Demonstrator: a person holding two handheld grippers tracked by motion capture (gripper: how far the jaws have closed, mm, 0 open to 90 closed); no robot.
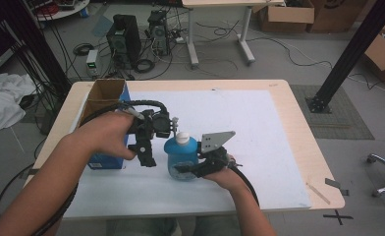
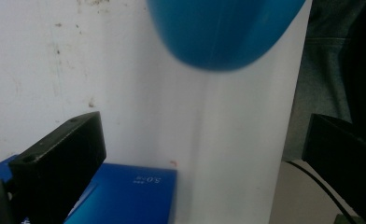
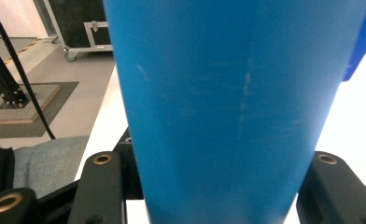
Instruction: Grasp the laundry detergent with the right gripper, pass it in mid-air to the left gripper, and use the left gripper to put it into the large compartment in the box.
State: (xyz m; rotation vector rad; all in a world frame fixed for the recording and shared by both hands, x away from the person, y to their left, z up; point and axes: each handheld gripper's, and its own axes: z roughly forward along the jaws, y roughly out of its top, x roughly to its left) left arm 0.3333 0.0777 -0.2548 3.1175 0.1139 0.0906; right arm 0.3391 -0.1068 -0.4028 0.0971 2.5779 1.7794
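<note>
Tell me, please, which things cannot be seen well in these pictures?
- Blue bottle, right gripper view: top and bottom cut off by the edges.
- Bottle's base, high view: hidden behind the right gripper.
- Blue box, left gripper view: print too small to read.
- Box's inside, high view: hidden by its wall.
</note>
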